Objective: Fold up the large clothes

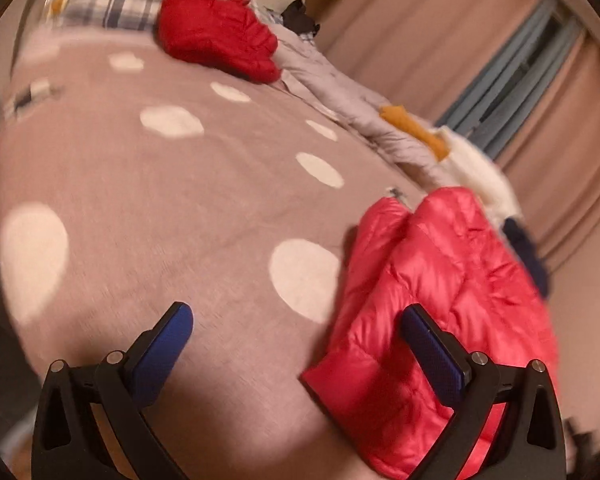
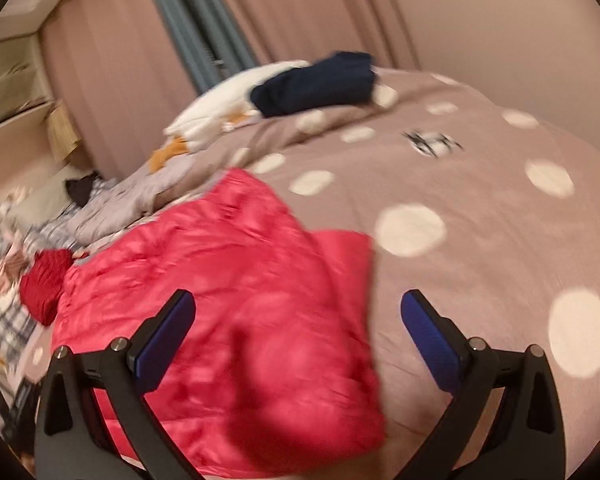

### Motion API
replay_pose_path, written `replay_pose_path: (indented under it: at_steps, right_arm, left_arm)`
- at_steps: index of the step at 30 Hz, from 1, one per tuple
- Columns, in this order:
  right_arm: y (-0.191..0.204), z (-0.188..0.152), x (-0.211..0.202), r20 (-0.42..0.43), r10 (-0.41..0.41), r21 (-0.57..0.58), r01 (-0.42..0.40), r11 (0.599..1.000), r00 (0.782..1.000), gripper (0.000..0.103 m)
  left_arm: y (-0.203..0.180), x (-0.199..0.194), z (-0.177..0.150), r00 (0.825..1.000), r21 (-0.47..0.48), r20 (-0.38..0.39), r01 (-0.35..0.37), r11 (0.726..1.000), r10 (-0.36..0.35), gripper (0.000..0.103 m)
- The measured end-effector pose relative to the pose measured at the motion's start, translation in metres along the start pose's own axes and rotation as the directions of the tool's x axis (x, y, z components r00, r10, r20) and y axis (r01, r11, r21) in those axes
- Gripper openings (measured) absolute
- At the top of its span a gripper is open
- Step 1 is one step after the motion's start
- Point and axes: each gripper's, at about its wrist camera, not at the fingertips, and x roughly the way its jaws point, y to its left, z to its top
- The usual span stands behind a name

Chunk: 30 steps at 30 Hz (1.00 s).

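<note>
My left gripper [image 1: 296, 320] hangs with its jaws spread wide and nothing between them, above the dotted bedspread [image 1: 148, 208]; the pink puffer jacket [image 1: 432, 304] lies just to its right, partly under the right-hand finger. My right gripper [image 2: 298, 308] is likewise wide open and empty, and from its camera the jacket [image 2: 228, 292] sits below and to the left, reaching under the left finger while the right finger is over bare bedspread [image 2: 480, 208]. The jacket is glossy, quilted in puffy channels, and lies bunched into a rough folded slab on the bed. Farther off I see a darker red garment [image 1: 216, 36], a grey sheet [image 1: 340, 96], and white [image 2: 224, 104] and navy clothes [image 2: 316, 82] near the curtains [image 1: 440, 32].
</note>
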Motion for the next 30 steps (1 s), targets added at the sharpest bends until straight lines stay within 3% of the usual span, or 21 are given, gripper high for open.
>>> replay_pose_path:
  at_steps: [1,6,7,10,14,15,17,19,21,25,26,28,30]
  right_arm:
    - [-0.006,-0.005,0.004,-0.023,-0.004,0.03,0.005,1.0,1.0,0.103]
    - [-0.012,-0.023,0.026,-0.113,0.071,0.107,-0.059,0.993,0.991,0.103]
    - [-0.011,-0.029,0.032,-0.128,0.084,0.128,-0.068,0.989,0.988,0.103]
    - [0.002,-0.04,0.036,-0.097,0.028,0.075,-0.021,0.997,0.995,0.103]
    - [0.011,-0.044,0.041,-0.104,-0.002,0.042,0.007,0.999,0.995,0.103]
    - [0.009,-0.044,0.041,-0.106,0.004,0.047,0.001,0.999,0.994,0.103]
    - [0.007,-0.044,0.042,-0.105,0.015,0.045,-0.011,0.999,0.994,0.103]
    - [0.008,-0.045,0.044,-0.105,0.009,0.036,-0.005,0.999,0.994,0.103]
    - [0.006,-0.045,0.043,-0.105,-0.001,0.023,0.003,1.0,0.994,0.103]
    - [0.006,-0.045,0.043,-0.108,-0.009,0.013,0.011,1.0,0.994,0.103]
    - [0.006,-0.044,0.044,-0.109,-0.009,0.013,0.01,1.0,0.994,0.103]
    - [0.007,-0.043,0.045,-0.114,-0.009,0.01,0.01,1.0,0.993,0.103]
    - [0.009,-0.044,0.045,-0.121,0.012,-0.003,-0.012,1.0,0.993,0.103]
  left_arm:
    - [-0.001,-0.002,-0.002,1.0,0.012,0.006,0.018,1.0,-0.018,0.103]
    - [-0.024,0.012,-0.016,0.983,0.105,-0.124,0.146,0.984,-0.133,0.103]
    - [-0.027,0.012,-0.019,0.974,0.106,-0.153,0.183,0.977,-0.166,0.103]
    - [-0.045,0.022,-0.024,0.922,0.094,-0.248,0.328,0.94,-0.297,0.103]
    - [-0.056,0.046,-0.016,0.887,0.012,-0.291,0.377,0.926,-0.358,0.102]
    - [-0.056,0.052,-0.011,0.872,-0.034,-0.292,0.402,0.915,-0.394,0.102]
    - [-0.049,0.057,-0.005,0.851,-0.122,-0.267,0.436,0.892,-0.452,0.092]
    - [-0.034,0.065,-0.001,0.859,-0.23,-0.229,0.409,0.883,-0.458,0.06]
    - [-0.023,0.073,-0.001,0.857,-0.283,-0.218,0.402,0.871,-0.466,0.05]
    - [-0.03,0.073,-0.003,0.856,-0.253,-0.235,0.403,0.88,-0.46,0.041]
    - [-0.029,0.074,-0.003,0.844,-0.268,-0.24,0.417,0.869,-0.479,0.041]
    - [-0.014,0.077,-0.001,0.778,-0.367,-0.234,0.485,0.794,-0.583,0.041]
    - [-0.004,0.081,0.002,0.716,-0.457,-0.211,0.53,0.715,-0.665,0.052]
